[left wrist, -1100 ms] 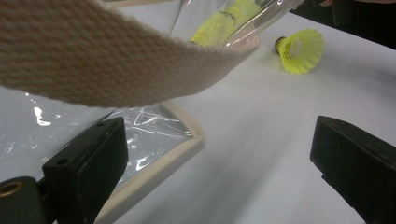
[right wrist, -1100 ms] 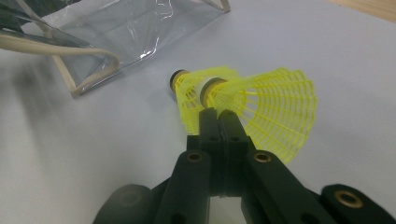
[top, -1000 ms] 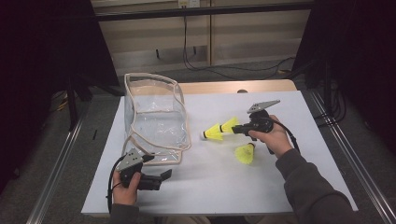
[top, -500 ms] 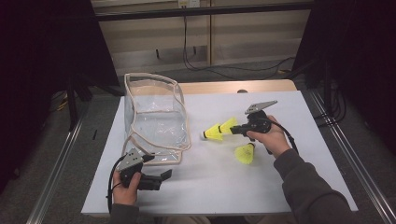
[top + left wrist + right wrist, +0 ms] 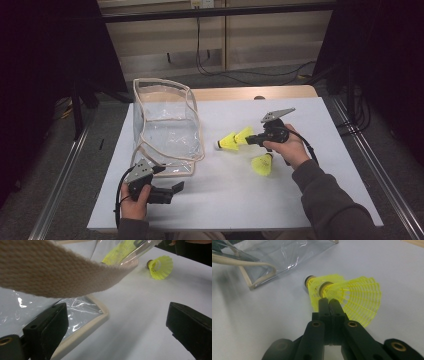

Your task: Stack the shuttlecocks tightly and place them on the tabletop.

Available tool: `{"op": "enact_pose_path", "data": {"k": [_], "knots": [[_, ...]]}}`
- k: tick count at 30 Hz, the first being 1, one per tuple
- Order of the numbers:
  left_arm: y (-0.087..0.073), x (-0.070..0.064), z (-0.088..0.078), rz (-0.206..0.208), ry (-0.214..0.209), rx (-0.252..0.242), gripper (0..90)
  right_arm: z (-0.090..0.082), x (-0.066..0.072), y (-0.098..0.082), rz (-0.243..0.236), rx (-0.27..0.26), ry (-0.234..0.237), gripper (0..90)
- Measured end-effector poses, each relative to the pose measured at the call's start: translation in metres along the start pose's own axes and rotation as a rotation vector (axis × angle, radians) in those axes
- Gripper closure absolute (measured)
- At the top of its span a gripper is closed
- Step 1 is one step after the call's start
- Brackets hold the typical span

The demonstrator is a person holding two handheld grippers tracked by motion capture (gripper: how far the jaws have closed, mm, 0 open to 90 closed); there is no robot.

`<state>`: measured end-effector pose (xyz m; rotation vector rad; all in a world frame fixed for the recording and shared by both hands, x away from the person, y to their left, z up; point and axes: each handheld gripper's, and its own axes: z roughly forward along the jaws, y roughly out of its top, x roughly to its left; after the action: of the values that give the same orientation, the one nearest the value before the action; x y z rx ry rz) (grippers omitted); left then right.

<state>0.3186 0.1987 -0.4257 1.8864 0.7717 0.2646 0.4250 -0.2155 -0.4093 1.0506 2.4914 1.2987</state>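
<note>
Two yellow shuttlecocks nested one in the other hang just above the white table, right of centre. My right gripper is shut on their mesh skirt, corks pointing left toward the bag. A third yellow shuttlecock lies on the table below that hand. A clear plastic bag with beige trim stands at the left. My left gripper rests on the table at the bag's near corner, open, with nothing between its jaws; the bag's beige strap hangs just in front of it.
The white table top has free room in front of and between the hands. A wooden strip runs along the far edge. Metal rails flank the table, and cables lie on the floor behind.
</note>
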Motion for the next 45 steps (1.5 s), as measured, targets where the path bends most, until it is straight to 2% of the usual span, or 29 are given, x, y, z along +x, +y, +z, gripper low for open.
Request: {"op": "enact_pose_path", "data": {"k": [32,45], "knots": [[0.0000,-0.0001,0.0001,0.000,0.001,0.000,4.1,0.0053,-0.0015,-0.0004,0.010,0.003,0.009,89.8],[0.0000,0.0000,0.0000,0.000,0.000,0.000,4.1,0.0085,0.0016,0.0040,-0.008,0.014,0.012,89.7]]}}
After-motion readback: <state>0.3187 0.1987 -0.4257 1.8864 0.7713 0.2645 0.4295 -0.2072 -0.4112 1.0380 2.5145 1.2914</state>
